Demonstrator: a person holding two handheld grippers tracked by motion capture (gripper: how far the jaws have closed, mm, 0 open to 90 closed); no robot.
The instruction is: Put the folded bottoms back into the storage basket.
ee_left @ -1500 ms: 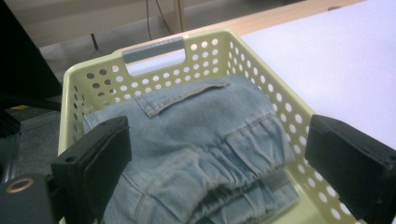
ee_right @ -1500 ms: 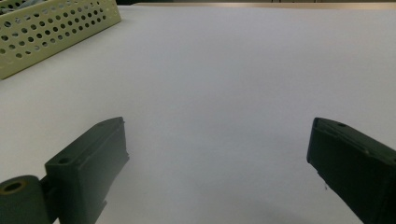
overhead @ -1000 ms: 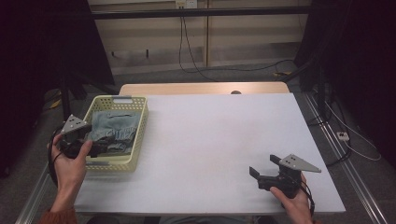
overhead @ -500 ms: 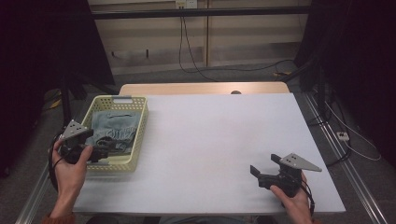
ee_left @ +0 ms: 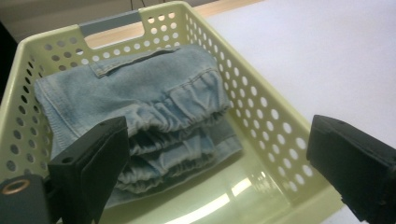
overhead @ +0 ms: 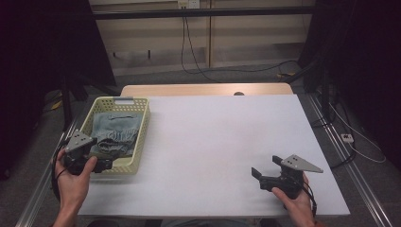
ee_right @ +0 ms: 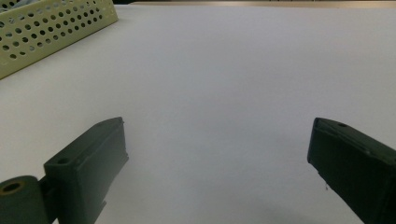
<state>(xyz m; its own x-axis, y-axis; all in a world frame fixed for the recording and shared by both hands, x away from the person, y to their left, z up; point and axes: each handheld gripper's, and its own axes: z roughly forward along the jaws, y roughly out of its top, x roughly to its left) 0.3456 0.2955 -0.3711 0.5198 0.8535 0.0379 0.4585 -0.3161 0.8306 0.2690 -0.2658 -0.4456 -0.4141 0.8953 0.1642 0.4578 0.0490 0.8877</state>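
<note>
A pale yellow perforated basket (overhead: 143, 124) stands at the table's left, with folded light-blue denim (overhead: 116, 134) inside. My left gripper (overhead: 104, 163) hovers at the basket's near-left corner, held by a hand. In the left gripper view the left gripper (ee_left: 217, 128) is open, its jaws spread wide above the denim (ee_left: 154, 102) and the basket's near end (ee_left: 275, 140), touching neither. My right gripper (overhead: 265, 167) rests low over the table's near right, far from the basket. The right gripper (ee_right: 217, 123) is open there, with bare white tabletop between its jaws.
The white table (overhead: 222, 137) stretches between the two grippers. A wooden strip (overhead: 203, 89) runs along its far edge, and metal rails flank both sides. Cables (overhead: 347, 137) lie on the floor at right. The basket's corner (ee_right: 56, 23) shows at the right gripper view's upper left.
My left gripper has drawn back slightly toward the person, along the basket's left side to its near corner. The right gripper has stayed in place.
</note>
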